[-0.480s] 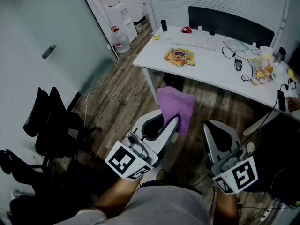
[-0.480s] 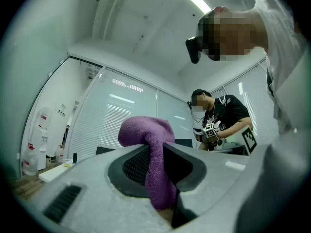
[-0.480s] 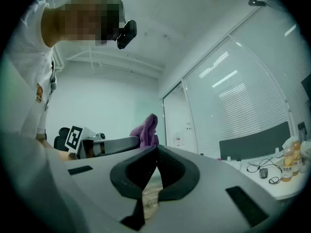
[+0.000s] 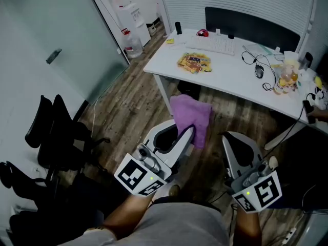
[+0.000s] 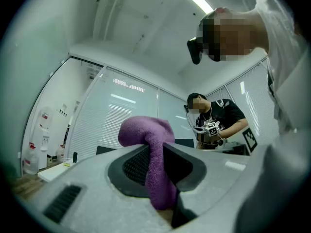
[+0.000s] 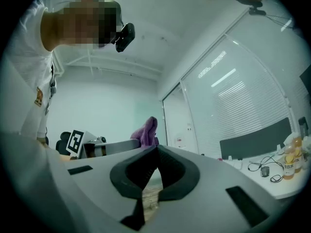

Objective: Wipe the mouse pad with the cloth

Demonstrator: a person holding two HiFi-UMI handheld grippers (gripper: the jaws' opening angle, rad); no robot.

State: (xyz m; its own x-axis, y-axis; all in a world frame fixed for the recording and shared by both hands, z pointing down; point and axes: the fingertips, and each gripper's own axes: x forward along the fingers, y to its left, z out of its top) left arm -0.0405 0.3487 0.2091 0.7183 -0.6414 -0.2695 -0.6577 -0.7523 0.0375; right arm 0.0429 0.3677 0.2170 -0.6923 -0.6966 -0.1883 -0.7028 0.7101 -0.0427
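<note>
Both forearms are reaching out low from the body, side by side, over the wood floor (image 4: 128,104), short of the white bench (image 4: 225,81). Each gripper is tilting slightly upward.

The left gripper (image 4: 188,133) is pinching the purple cloth (image 4: 192,114), which is bunching above the jaws and hanging just near of the bench edge. The right gripper (image 4: 233,137) is sitting closed, nothing between its jaws.

Only the head view is showing the bench top: keyboard (image 4: 212,44), mouse (image 4: 260,72), snack packet (image 4: 195,62). Only the left gripper view is showing a second person (image 5: 216,120) standing far off. In the right gripper view the cloth is poking up to the left.
</note>
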